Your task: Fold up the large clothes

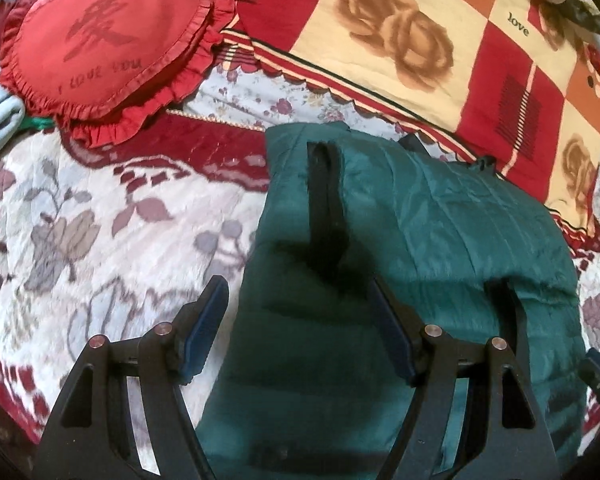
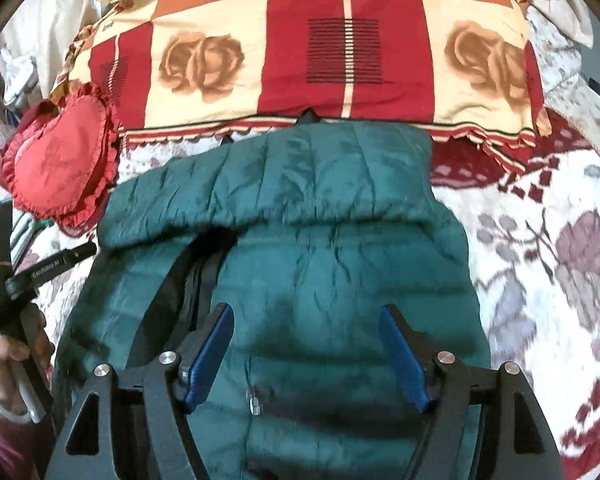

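On the bed, a green quilted jacket (image 2: 300, 264) lies folded into a narrow bundle, its far end turned over in a thick roll just short of the checked rose-print pillow (image 2: 308, 52). Both tools hang above it with their jaws apart, holding nothing: the left gripper (image 1: 296, 328) over the bundle's left edge, the right gripper (image 2: 308, 352) over its middle near a small zipper pull (image 2: 255, 402). My guess is they are poised to press or take the next fold. The bedspread (image 1: 100, 216) is a floral white and maroon, and a red heart cushion (image 1: 108, 40) sits near the pillow. Loose clutter crowds the bed's far edges.
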